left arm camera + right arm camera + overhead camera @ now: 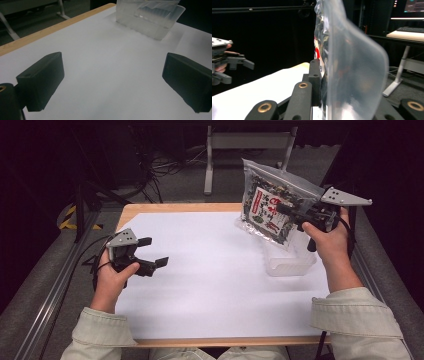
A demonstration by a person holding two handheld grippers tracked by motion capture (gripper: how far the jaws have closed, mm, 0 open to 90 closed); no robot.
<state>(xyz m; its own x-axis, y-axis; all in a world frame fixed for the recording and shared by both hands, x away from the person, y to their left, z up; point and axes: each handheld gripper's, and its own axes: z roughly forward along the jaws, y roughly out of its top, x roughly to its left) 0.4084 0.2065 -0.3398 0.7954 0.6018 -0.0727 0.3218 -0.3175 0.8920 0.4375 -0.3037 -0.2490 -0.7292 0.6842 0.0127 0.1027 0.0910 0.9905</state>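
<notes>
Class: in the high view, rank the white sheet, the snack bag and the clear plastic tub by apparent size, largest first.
1. white sheet
2. snack bag, lifted nearer the camera, so unsure against the tub
3. clear plastic tub, partly hidden

So the worktop (175, 209) is light wood, and most of it sits under a big white sheet (210, 280) that leaves just a strip of wood showing along the far edge and the near edge. Behind it the floor is grey, with a tangle of black cables (160, 170) lying near a pale metal stand (209, 162) that has a crossbar on top. Off to the left there's a bit of yellow-and-black tape (67, 217) on the floor, plus a metal rail (55, 285) running alongside the worktop. Background of the right gripper view: another desk with a keyboard (412, 29) and a lit monitor (414, 5) above it.
</notes>
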